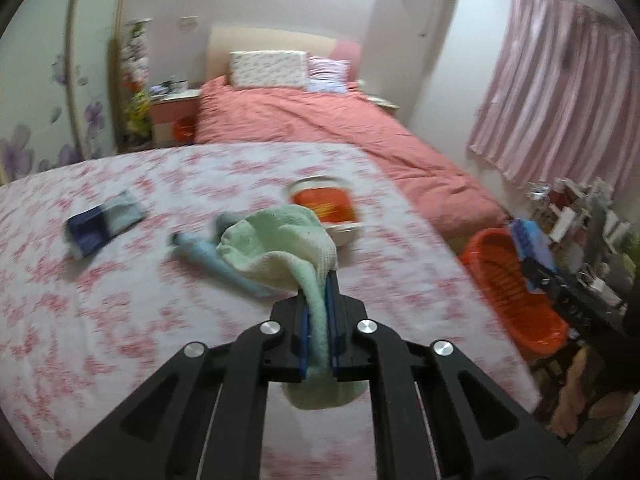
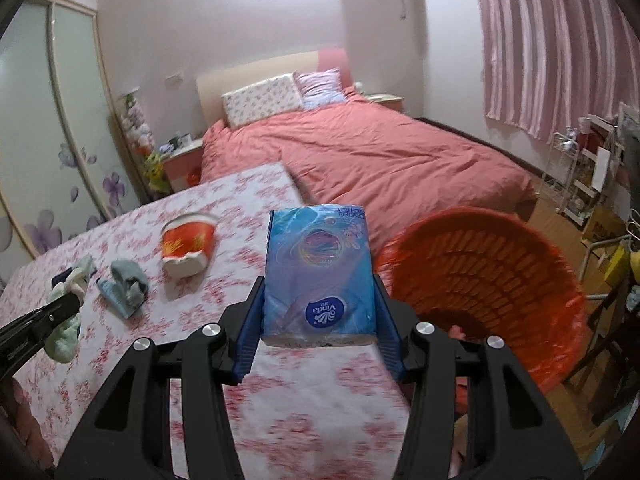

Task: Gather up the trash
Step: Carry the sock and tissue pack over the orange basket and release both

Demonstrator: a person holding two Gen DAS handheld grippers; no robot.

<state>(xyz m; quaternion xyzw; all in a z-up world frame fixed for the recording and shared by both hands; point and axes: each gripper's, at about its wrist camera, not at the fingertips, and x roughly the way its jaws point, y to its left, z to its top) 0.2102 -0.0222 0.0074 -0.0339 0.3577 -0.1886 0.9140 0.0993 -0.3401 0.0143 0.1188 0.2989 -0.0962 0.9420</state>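
Observation:
My left gripper (image 1: 318,285) is shut on a pale green sock (image 1: 280,240), which hangs from the jaws above the floral table (image 1: 120,320). In the right wrist view it shows at the left edge (image 2: 60,308) with the green sock (image 2: 64,336) dangling. My right gripper (image 2: 319,278) is shut on a blue tissue pack (image 2: 320,272), held upright over the table's right side. A crushed red noodle cup (image 2: 188,244) (image 1: 326,204) and a light blue sock (image 2: 124,284) (image 1: 208,256) lie on the table. A dark blue sock (image 1: 100,224) lies further left.
An orange laundry basket (image 2: 480,280) (image 1: 512,280) stands on the floor just right of the table. Behind the table is a bed with a salmon cover (image 2: 380,152). Cluttered shelves (image 2: 580,168) line the right wall under pink curtains. A wardrobe with flower doors (image 2: 60,140) is at the left.

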